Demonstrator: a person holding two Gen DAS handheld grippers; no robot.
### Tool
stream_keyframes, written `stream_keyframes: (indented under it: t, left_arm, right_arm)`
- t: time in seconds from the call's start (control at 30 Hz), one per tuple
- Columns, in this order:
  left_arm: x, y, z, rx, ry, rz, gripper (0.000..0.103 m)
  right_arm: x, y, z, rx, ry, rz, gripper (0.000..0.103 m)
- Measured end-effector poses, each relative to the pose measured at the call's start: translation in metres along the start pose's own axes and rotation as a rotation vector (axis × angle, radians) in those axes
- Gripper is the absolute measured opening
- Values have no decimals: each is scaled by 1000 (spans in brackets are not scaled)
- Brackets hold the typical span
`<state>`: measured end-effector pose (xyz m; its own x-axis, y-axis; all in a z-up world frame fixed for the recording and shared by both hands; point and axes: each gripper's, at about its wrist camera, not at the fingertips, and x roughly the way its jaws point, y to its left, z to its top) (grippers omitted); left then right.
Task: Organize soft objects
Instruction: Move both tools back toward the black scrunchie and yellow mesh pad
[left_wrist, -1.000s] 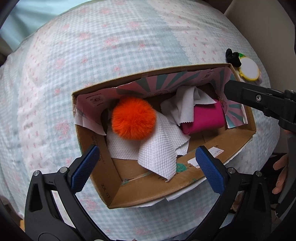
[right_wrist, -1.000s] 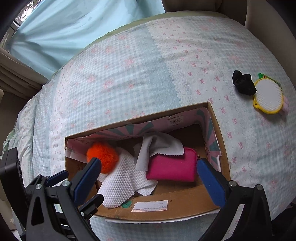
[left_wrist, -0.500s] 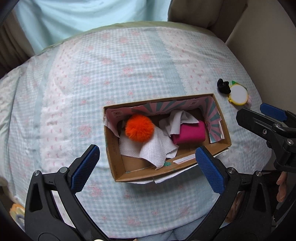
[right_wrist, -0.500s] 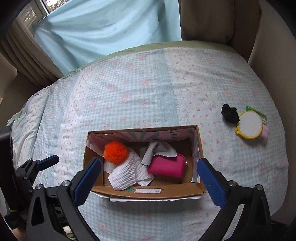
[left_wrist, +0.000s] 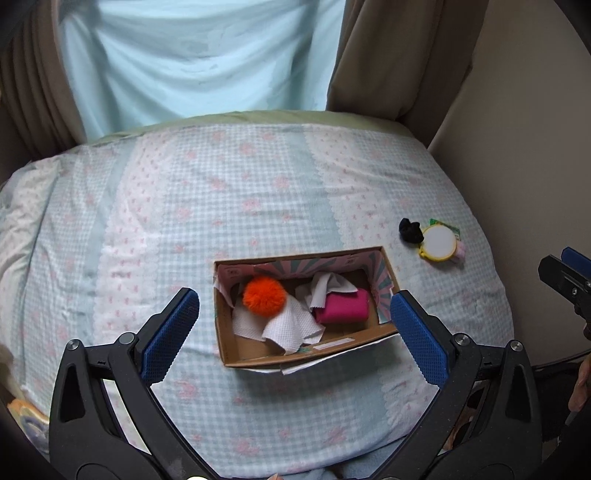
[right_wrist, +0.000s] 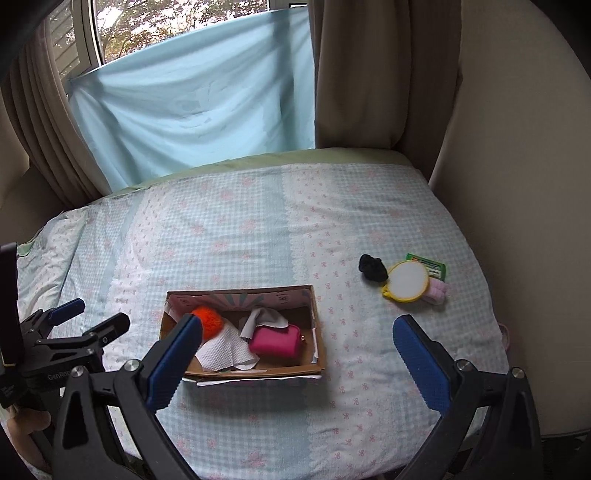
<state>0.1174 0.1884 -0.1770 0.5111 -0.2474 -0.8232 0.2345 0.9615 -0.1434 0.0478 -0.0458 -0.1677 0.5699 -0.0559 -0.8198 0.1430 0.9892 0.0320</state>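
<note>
An open cardboard box (left_wrist: 226, 334) (right_wrist: 321, 354) sits on the bed. It holds an orange pom-pom (left_wrist: 263, 296) (right_wrist: 211, 320), a white textured cloth (left_wrist: 288, 326) (right_wrist: 225, 350), a grey-white cloth (left_wrist: 325, 290) (right_wrist: 264, 317) and a pink pouch (left_wrist: 343, 306) (right_wrist: 275, 341). My left gripper (left_wrist: 293, 328) is open and empty, high above and in front of the box. My right gripper (right_wrist: 295, 362) is open and empty, also raised above the bed. The left gripper also shows in the right wrist view (right_wrist: 90, 317).
A black scrunchie (left_wrist: 410, 229) (right_wrist: 373, 267), a yellow round mirror (left_wrist: 439, 243) (right_wrist: 408, 282), a pink item (right_wrist: 437, 291) and a green packet (right_wrist: 430, 266) lie on the bed's right side. Wall and curtains stand behind; a light blue sheet (right_wrist: 192, 103) hangs over the window.
Both grippers have pulled back and up from the box, so it looks much smaller. Both stay open and empty. The box contents have not moved.
</note>
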Motion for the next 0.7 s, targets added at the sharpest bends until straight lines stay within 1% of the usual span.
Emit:
stream_keyframes:
  t: [0.13,0.23,0.37,0.5,0.57,0.7]
  left_arm:
    - [-14,-25,14,13,-64,-14,103]
    - [-18,-47,24,17,-92,-18,103]
    - [-12,-81,32,7,-106,-17,103]
    - [6,-122,40,-26,-98,12,103]
    - [21,-144,43,-48,-86,4,103]
    - [61,-188,47,-62,-51,19,103]
  right_arm:
    - [-17,-33,0,15,-29,-41,103]
    - [-24,-61,3,15,-52,-70,103]
    - [-25,-102,9,-6,-86,-63,103]
    - [-13,-142,14,-128,-120,-36,103]
    - [-2,-164,15,-186,-122,-16,103]
    - [27,-207,17,-242,-108,56,103]
